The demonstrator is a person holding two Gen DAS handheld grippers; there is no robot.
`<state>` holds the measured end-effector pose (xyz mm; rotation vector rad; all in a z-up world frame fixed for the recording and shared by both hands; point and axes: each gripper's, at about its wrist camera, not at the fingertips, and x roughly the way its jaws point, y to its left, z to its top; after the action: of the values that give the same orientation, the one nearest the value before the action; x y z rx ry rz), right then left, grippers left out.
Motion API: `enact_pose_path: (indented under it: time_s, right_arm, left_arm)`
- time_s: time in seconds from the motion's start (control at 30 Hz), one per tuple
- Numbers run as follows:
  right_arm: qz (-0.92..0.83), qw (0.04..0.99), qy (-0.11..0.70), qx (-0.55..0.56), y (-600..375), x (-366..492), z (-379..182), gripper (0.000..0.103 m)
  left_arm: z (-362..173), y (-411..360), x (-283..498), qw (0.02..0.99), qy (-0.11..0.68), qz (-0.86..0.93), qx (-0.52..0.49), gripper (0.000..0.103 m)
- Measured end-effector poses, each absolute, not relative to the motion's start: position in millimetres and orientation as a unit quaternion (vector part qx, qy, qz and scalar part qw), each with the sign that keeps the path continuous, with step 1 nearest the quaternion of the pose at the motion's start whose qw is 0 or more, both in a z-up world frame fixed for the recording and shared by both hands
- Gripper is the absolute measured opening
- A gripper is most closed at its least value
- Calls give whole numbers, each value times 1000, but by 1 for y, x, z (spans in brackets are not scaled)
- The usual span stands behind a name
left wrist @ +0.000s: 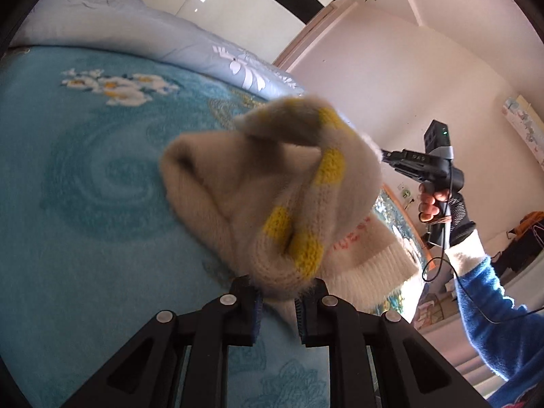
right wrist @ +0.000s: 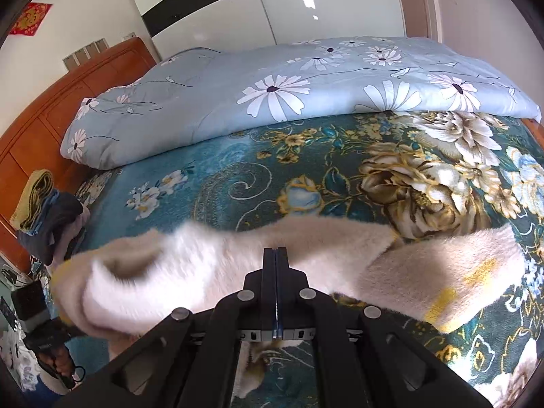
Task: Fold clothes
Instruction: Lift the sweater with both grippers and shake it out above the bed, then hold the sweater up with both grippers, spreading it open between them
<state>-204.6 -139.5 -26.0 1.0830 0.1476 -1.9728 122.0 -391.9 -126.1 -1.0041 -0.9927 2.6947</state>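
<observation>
Blue flowery blanket covers the bed, with a daisy quilt bunched along its far side. Over the blanket hangs the fuzzy white sweater with yellow patches. My left gripper pinches a thick fold of it. My right gripper looks squeezed shut on the sweater's edge. I think I should lift both sides level, pull the sweater flat, then lay it down smooth on the blanket before folding.
</observation>
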Motion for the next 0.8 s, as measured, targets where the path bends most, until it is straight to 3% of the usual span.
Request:
enact_pose_path:
  time_s: [0.07,0.13,0.2,0.37,0.8]
  right_arm:
    - [-787,433,50,438,-137,-200,-26,9]
    - [-783,436,52,440,-138,-195,-25,41]
    - [-782,440,65,437,-144,-189,-23,48]
    - [-785,449,94,416,-174,-175,-12,56]
    - [-809,297,319,394,-194,-143,-56,56]
  left_arm:
    - [-127,-388,124,45,-316,887,-333,18]
    - [-127,-383,122,38,-305,888,-341,18]
    - [-127,-378,120,32,-294,889,-349,19]
    - [-128,-372,122,19,-291,888,-355,20]
    - [-119,-369,119,4,-292,889,-352,21]
